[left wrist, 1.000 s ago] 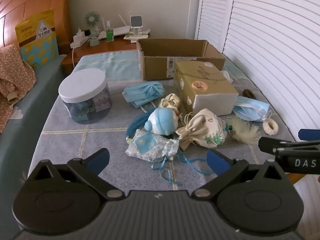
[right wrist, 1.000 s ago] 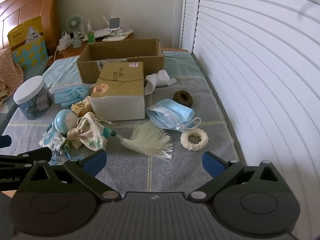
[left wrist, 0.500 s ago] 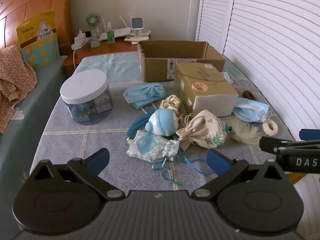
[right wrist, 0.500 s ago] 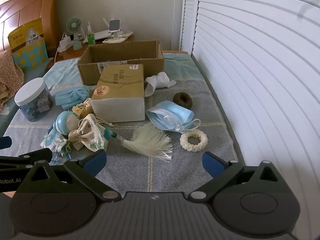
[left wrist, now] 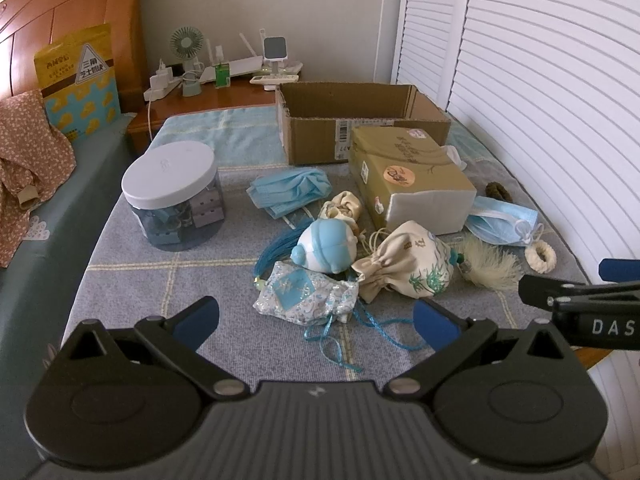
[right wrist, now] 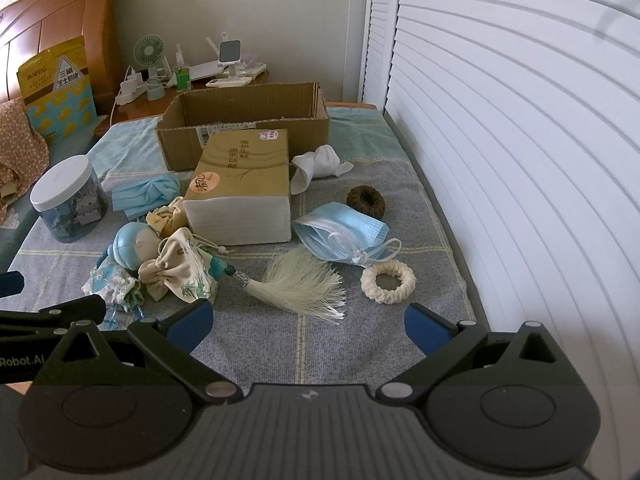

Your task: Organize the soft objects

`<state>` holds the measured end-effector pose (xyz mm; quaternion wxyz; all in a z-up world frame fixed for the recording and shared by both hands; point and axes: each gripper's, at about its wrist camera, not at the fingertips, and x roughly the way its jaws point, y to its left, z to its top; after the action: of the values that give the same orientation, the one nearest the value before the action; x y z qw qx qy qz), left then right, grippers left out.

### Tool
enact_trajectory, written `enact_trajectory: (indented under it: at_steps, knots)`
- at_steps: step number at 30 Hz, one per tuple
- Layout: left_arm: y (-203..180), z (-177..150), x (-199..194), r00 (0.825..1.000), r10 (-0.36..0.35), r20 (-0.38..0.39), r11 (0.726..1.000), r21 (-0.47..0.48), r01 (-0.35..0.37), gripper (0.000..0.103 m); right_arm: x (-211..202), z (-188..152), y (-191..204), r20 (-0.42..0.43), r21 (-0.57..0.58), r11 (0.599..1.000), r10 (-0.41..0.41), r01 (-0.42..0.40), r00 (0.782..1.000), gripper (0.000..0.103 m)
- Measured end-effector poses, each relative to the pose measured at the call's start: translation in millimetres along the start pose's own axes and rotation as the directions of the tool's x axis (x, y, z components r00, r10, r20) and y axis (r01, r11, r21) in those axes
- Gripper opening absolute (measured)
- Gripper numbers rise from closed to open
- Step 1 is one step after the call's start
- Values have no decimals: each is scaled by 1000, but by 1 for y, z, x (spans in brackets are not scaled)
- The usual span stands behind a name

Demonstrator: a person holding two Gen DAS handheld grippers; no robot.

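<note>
While both hang above the bed (right wrist: 256, 336), the left claw (left wrist: 316, 316) and right claw (right wrist: 306, 320) gape wide, holding nothing. Soft pouches, masks and a tassel (right wrist: 304, 284) lie before the cardboard box (right wrist: 244, 120).

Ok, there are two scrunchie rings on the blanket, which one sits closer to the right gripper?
The cream scrunchie, just ahead of the right gripper, beside the loose blue mask. The dark brown scrunchie lies farther back, beyond that mask.

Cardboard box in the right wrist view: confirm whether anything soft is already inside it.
Cannot tell: the cardboard box shows only its bare inner walls; its floor is hidden.
</note>
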<state>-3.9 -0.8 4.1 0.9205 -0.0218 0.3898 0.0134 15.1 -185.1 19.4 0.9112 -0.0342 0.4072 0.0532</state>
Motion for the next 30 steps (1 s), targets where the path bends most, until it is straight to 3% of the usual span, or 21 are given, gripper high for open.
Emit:
enact_trajectory:
  at_steps: [30]
  knots:
    - [-1, -1, -4, 1000, 0, 14, 1000, 3, 0, 103, -1, -1, 2, 5, -8, 1000, 0, 0, 1000, 103]
